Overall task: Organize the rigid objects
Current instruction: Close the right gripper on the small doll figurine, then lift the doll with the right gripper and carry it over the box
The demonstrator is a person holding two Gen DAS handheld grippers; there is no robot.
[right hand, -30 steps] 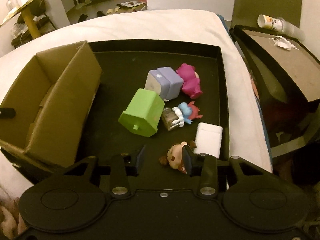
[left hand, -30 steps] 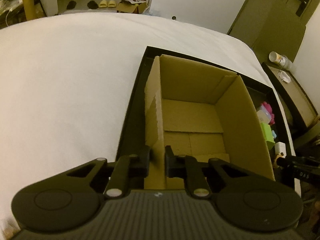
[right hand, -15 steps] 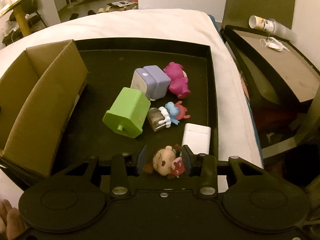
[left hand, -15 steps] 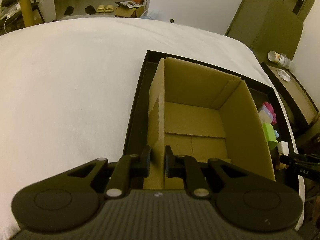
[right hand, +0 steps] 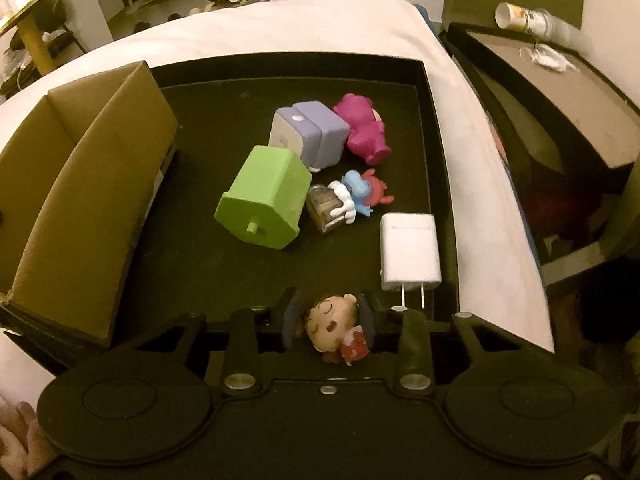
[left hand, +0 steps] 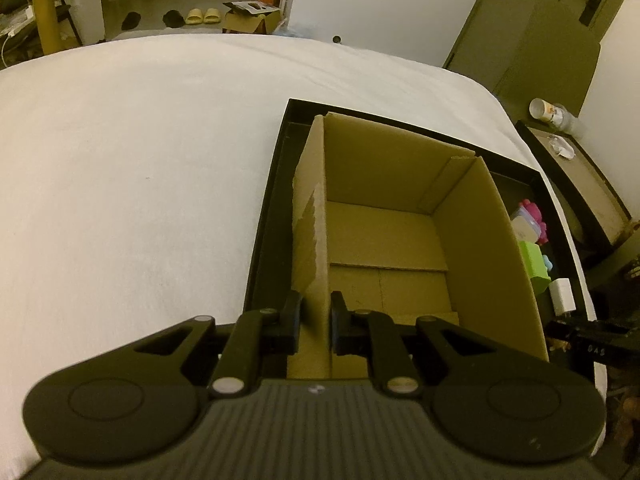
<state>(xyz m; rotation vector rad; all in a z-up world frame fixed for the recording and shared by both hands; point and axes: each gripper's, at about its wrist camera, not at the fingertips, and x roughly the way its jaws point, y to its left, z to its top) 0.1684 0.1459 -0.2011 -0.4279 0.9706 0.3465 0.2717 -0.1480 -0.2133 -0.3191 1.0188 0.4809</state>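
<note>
1. Right gripper (right hand: 329, 325): jaws narrow, clamped on a small doll figurine (right hand: 334, 328), one pad at each side of its head. The doll's face turns up toward the camera and its red body tips toward the gripper body.
2. Left gripper (left hand: 313, 322): jaws nearly together, pinching the near left wall of the cardboard box (left hand: 386, 236). The wall stands upright between the pads. Judged a steadying hold.
3. Key relation: in the right wrist view the box lies to the left of the held doll, across a bare stretch of tray floor. Its open top faces up and the inside looks empty. The box's long axis runs away from the left gripper. The right hand carries the doll; the likely coming move is a carry leftward over the box's near wall, then a release inside.
4. Left on the black tray (right hand: 436, 184): a green block (right hand: 264, 196), a lavender cube (right hand: 310, 134), a magenta figure (right hand: 364, 128), a blue-and-red figure (right hand: 354, 194) against a small clear block, and a white charger (right hand: 410, 252) with its prongs toward the gripper. They lie in a loose cluster, the charger a little apart.
5. Surface: the tray rests on a white bed (left hand: 140, 160), soft under it.
6. Room: dim warm light. A dark side table (right hand: 560, 92) stands right of the bed with a cup (right hand: 520, 16) lying on it. Slippers (left hand: 204, 16) are on the far floor.
</note>
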